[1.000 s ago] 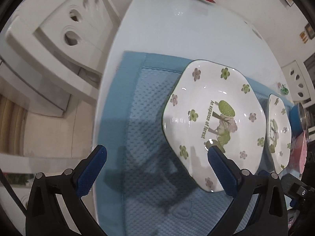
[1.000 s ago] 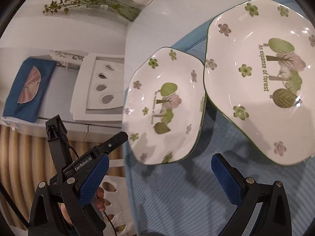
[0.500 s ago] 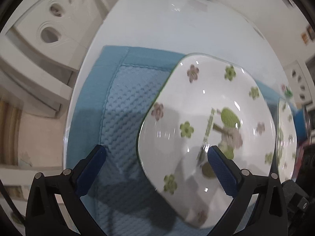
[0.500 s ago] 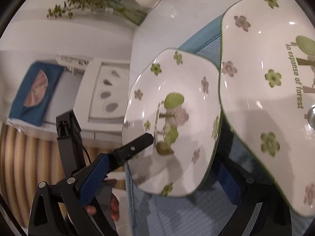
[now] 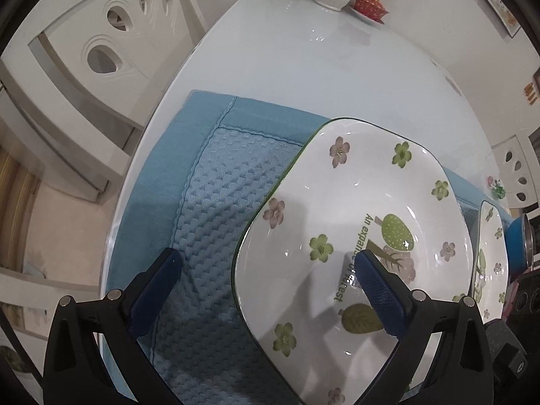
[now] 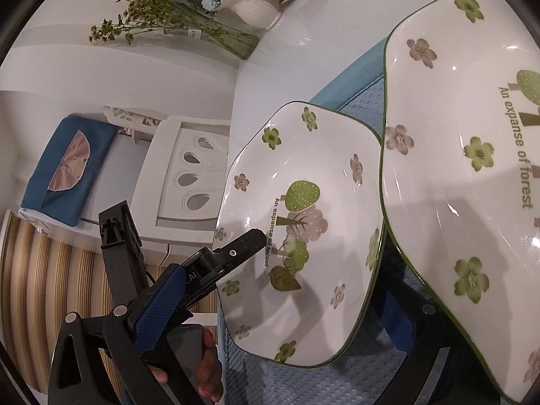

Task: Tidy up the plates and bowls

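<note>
Both plates gripper-straddled, nothing stacked yet.

Left wrist view: left gripper (image 5: pixel 263 263) fingers spread, straddling the left rim of the large plate (image 5: pixel 357 222); one finger over the blue mat (image 5: pixel 216 182), the other above the plate's face. No pinch. Plate sits centre-right of frame, on the mat on the white worktop (image 5: pixel 303 67). Blue bowl (image 5: pixel 518 246) at the right edge.
Right wrist view: right gripper (image 6: pixel 280 307) fingers spread around the small plate (image 6: pixel 300 222), mid-frame; right finger hidden under its rim, so contact unclear. Large plate's edge overlaps the small plate at centre-right.
Judgement: early stage. Stacking plates and sorting the bowl remain.
</note>
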